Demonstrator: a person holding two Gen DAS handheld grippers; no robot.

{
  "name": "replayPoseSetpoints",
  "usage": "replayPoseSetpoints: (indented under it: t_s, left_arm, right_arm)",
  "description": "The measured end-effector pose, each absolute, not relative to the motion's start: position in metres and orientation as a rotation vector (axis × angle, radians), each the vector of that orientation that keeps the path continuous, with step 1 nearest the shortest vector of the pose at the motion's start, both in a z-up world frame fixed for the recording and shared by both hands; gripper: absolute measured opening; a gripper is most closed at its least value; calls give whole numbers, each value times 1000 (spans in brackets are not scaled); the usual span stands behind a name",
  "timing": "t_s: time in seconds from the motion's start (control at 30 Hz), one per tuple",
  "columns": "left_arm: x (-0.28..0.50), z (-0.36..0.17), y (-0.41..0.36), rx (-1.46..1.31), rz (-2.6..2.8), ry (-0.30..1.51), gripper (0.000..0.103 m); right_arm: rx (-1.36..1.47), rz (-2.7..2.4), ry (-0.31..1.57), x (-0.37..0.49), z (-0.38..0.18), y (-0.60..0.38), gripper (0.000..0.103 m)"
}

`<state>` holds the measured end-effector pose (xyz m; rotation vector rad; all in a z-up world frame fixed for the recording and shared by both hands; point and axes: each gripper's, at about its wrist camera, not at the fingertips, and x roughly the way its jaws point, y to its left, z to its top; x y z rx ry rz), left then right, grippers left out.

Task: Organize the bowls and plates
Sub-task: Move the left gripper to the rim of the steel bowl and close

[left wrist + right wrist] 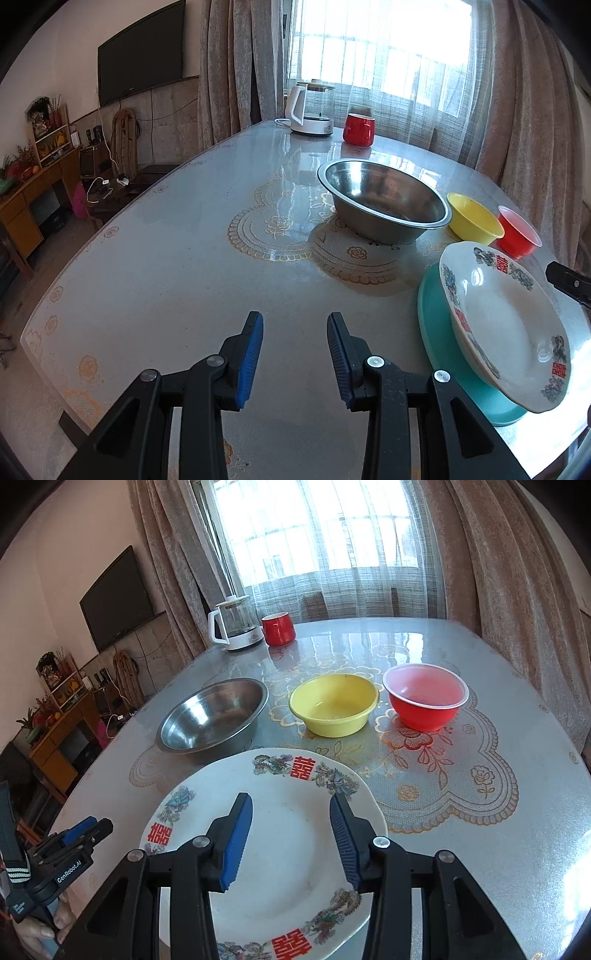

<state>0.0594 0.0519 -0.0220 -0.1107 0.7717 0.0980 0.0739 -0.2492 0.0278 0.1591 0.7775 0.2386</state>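
The white patterned plate (506,325) lies tilted on the teal plate (443,339), seemingly the start of a stack, with the steel bowl (214,716), yellow bowl (334,705) and red bowl (424,698) lined up beyond. The right gripper (291,842) hovers over the white plate, fingers spread and empty. The left gripper (295,354), also spread, hangs above bare surface (166,277) beside the plates.

A white ceramic plate with red characters (506,325) is seen tilted on a teal plate (439,332). Behind stand a steel bowl (384,199), yellow plastic bowl (474,219) and red plastic bowl (517,232).
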Motion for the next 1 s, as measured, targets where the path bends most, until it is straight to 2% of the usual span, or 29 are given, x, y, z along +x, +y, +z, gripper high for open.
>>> replayPoseSetpoints:
  t_s: [0.33, 0.63, 0.77, 1.0]
  left_arm:
    - [99, -29, 80, -161, 147, 844, 36]
    - [140, -8, 81, -266, -20, 807, 37]
    - [167, -4, 79, -301, -42, 804, 44]
    - [208, -10, 75, -358, -86, 820, 44]
  right_arm:
    - [163, 346, 856, 121, 29, -211, 44]
    - [304, 346, 972, 176, 14, -194, 44]
    - [345, 319, 996, 198, 7, -191, 44]
    - [358, 241, 1040, 226, -9, -190, 44]
